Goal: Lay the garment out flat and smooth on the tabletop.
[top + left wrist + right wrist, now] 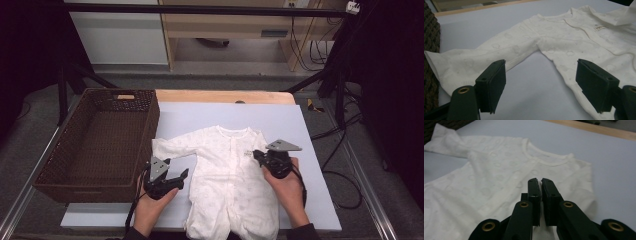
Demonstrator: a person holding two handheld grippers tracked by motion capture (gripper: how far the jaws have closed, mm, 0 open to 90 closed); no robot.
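A white baby onesie (230, 180) lies face up on a pale blue mat (285, 120), neck toward the far edge. Its left sleeve (474, 60) stretches out flat toward the basket. My left gripper (184, 176) is open just above the mat, its jaws straddling the gap under that sleeve's armpit (541, 82), holding nothing. My right gripper (256, 154) sits over the chest beside the small label (600, 27) and is shut (541, 181). A flap of the right sleeve (627, 13) rises up to it, folded in over the chest.
A dark brown wicker basket (150, 117), seemingly empty, stands at the left against the mat, close to the sleeve cuff. The wooden table edge (225, 96) runs along the back. Bare mat lies beyond and right of the onesie (494, 170).
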